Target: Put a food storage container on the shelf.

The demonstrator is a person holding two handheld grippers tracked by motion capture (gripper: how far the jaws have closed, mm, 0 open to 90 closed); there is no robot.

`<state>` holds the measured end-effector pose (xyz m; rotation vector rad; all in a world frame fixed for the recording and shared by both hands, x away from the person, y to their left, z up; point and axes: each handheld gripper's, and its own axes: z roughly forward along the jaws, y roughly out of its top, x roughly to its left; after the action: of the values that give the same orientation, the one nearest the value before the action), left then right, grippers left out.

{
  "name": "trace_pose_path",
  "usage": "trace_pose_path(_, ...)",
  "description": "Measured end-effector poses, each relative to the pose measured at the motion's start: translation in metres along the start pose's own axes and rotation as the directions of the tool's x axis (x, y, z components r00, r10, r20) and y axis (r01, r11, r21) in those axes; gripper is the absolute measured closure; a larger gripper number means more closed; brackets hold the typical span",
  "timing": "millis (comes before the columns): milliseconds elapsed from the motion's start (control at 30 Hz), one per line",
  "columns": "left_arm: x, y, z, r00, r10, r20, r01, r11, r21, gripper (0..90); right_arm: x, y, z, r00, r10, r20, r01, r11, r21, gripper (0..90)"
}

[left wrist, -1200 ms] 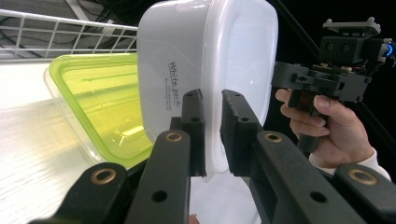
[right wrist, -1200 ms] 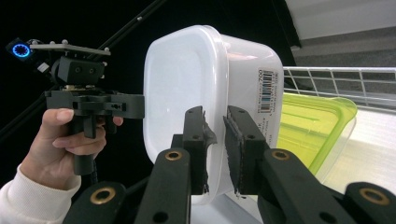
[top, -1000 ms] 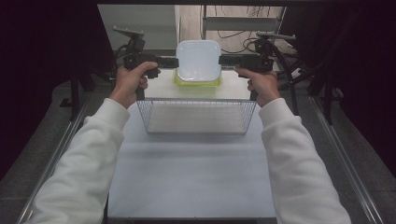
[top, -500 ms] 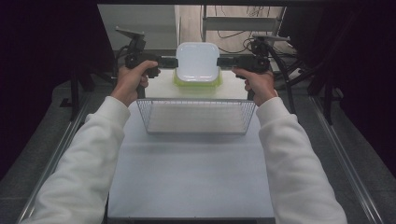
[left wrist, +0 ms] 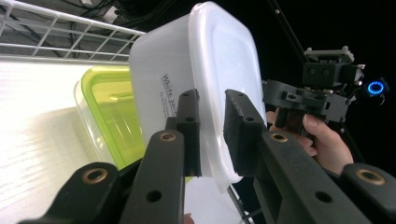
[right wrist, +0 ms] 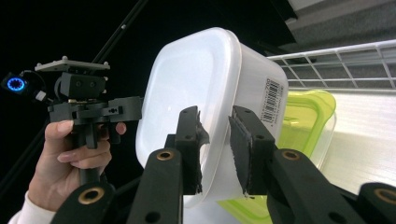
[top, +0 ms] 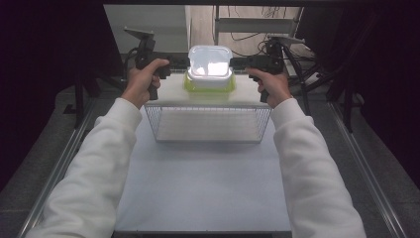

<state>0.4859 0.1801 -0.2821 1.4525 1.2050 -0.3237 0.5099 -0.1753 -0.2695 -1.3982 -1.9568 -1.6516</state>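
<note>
**White container sits on the green-lidded one, both grippers at its rim**

In the upper centre of the high view you have the white container [top: 210, 67] resting on top of the green-lidded container [top: 209, 85], which stands on the white surface behind the wire basket [top: 208, 124]. Your left gripper [top: 174, 61] meets the white container from the left of the frame, and your right gripper [top: 236, 62] from the right.

In the left gripper view, the rim of the white container [left wrist: 205, 79] lies between the two black jaws. The jaws have just been opening, and a narrow gap shows beside the rim, so they stand slightly apart and do not press it. In the right gripper view it is the same: the rim of the white container [right wrist: 205, 79] is between the jaws, which have also just been opening and stand apart from it. The green-lidded container [right wrist: 308, 116] shows at the right, below the white one.
</note>
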Motion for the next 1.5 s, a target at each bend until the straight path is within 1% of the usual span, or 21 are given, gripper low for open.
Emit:
trace_pose_path(133, 0.006, 0.003, 0.005, 0.9994, -0.034, -0.001, 0.034, 0.9994, 0.005, 73.0, -0.005, 0.005, 0.004, 0.9990, 0.044, 0.014, -0.044, 0.999, 0.006, 70.3)
trace_pose_path(233, 0.011, 0.005, 0.007, 0.9979, -0.061, 0.022, 0.061, 0.9981, -0.002, 73.0, -0.009, 0.007, 0.006, 0.9964, 0.084, 0.014, -0.084, 0.996, 0.006, 70.1)
trace_pose_path(333, 0.012, 0.005, 0.007, 0.9975, -0.066, 0.028, 0.066, 0.9978, -0.005, 73.1, -0.011, 0.008, 0.007, 0.9950, 0.099, 0.008, -0.099, 0.995, -0.002, 70.2)
trace_pose_path(433, 0.012, 0.005, 0.007, 0.9979, -0.059, 0.025, 0.059, 0.9982, -0.003, 72.5, -0.011, 0.008, 0.007, 0.9944, 0.105, 0.006, -0.105, 0.994, 0.001, 70.0)
trace_pose_path(467, 0.011, 0.004, 0.007, 0.9986, -0.050, 0.016, 0.050, 0.9987, -0.007, 72.1, -0.011, 0.008, 0.007, 0.9947, 0.103, 0.007, -0.103, 0.995, 0.001, 69.5)
trace_pose_path(533, 0.006, 0.003, 0.006, 0.9997, -0.009, -0.022, 0.008, 0.9995, -0.031, 66.4, -0.010, 0.007, 0.008, 0.9958, 0.091, 0.009, -0.091, 0.996, 0.002, 64.2)
trace_pose_path(600, 0.003, 0.002, 0.003, 0.9990, 0.017, -0.041, -0.020, 0.9982, -0.057, 57.2, -0.009, 0.006, 0.007, 0.9968, 0.080, 0.002, -0.080, 0.997, -0.018, 58.8)
trace_pose_path(633, 0.002, 0.002, 0.002, 0.9984, 0.025, -0.051, -0.028, 0.9975, -0.065, 52.0, -0.007, 0.005, 0.005, 0.9981, 0.062, 0.001, -0.062, 0.997, -0.042, 55.0)
trace_pose_path(667, 0.001, 0.001, 0.000, 0.9975, 0.034, -0.062, -0.039, 0.9965, -0.074, 49.1, -0.006, 0.005, 0.004, 0.9988, 0.048, 0.007, -0.048, 0.997, -0.052, 52.5)
trace_pose_path(733, -0.001, 0.000, -0.004, 0.9965, 0.052, -0.065, -0.057, 0.9948, -0.084, 41.9, -0.002, 0.005, 0.000, 0.9995, 0.015, 0.026, -0.013, 0.997, -0.074, 47.6)
trace_pose_path(800, -0.005, -0.003, -0.008, 0.9937, 0.087, -0.071, -0.093, 0.9918, -0.088, 38.4, 0.001, 0.004, -0.006, 0.9992, -0.023, 0.033, 0.026, 0.996, -0.086, 44.0)
trace_pose_path(900, -0.011, -0.008, -0.013, 0.9887, 0.132, -0.071, -0.138, 0.9864, -0.089, 35.8, 0.003, 0.002, -0.011, 0.9978, -0.060, 0.030, 0.062, 0.994, -0.087, 41.3)
trace_pose_path(967, -0.015, -0.013, -0.016, 0.9851, 0.157, -0.070, -0.163, 0.9823, -0.092, 33.8, 0.004, -0.002, -0.016, 0.9941, -0.101, 0.039, 0.104, 0.991, -0.086, 39.4)
trace_pose_path(1033, -0.019, -0.018, -0.019, 0.9806, 0.182, -0.072, -0.188, 0.9781, -0.089, 33.0, 0.003, -0.006, -0.020, 0.9908, -0.128, 0.045, 0.131, 0.988, -0.081, 38.0)
trace_pose_path(1100, -0.022, -0.022, -0.021, 0.9789, 0.194, -0.065, -0.199, 0.9761, -0.087, 32.4, 0.004, -0.009, -0.024, 0.9868, -0.156, 0.044, 0.159, 0.984, -0.082, 36.6)
trace_pose_path(1133, -0.025, -0.024, -0.022, 0.9758, 0.209, -0.065, -0.214, 0.9732, -0.084, 32.1, 0.004, -0.011, -0.026, 0.9853, -0.165, 0.043, 0.168, 0.982, -0.081, 35.9)
trace_pose_path(1200, -0.030, -0.028, -0.024, 0.9680, 0.237, -0.082, -0.243, 0.9669, -0.077, 31.5, 0.006, -0.015, -0.030, 0.9817, -0.187, 0.036, 0.190, 0.978, -0.083, 34.4)
trace_pose_path(1233, -0.032, -0.030, -0.025, 0.9659, 0.244, -0.086, -0.251, 0.9653, -0.074, 31.4, 0.007, -0.017, -0.032, 0.9805, -0.194, 0.032, 0.196, 0.977, -0.080, 33.7)
trace_pose_path(1300, -0.035, -0.034, -0.027, 0.9636, 0.254, -0.084, -0.260, 0.9632, -0.070, 31.4, 0.010, -0.022, -0.036, 0.9762, -0.214, 0.034, 0.216, 0.973, -0.078, 32.8)
trace_pose_path(1400, -0.038, -0.041, -0.030, 0.9633, 0.256, -0.079, -0.262, 0.9624, -0.072, 30.9, 0.015, -0.029, -0.041, 0.9695, -0.242, 0.039, 0.244, 0.967, -0.071, 31.6)
trace_pose_path(1500, -0.040, -0.048, -0.035, 0.9591, 0.268, -0.090, -0.275, 0.9587, -0.072, 30.3, 0.021, -0.036, -0.046, 0.9621, -0.269, 0.041, 0.272, 0.960, -0.062, 30.8)
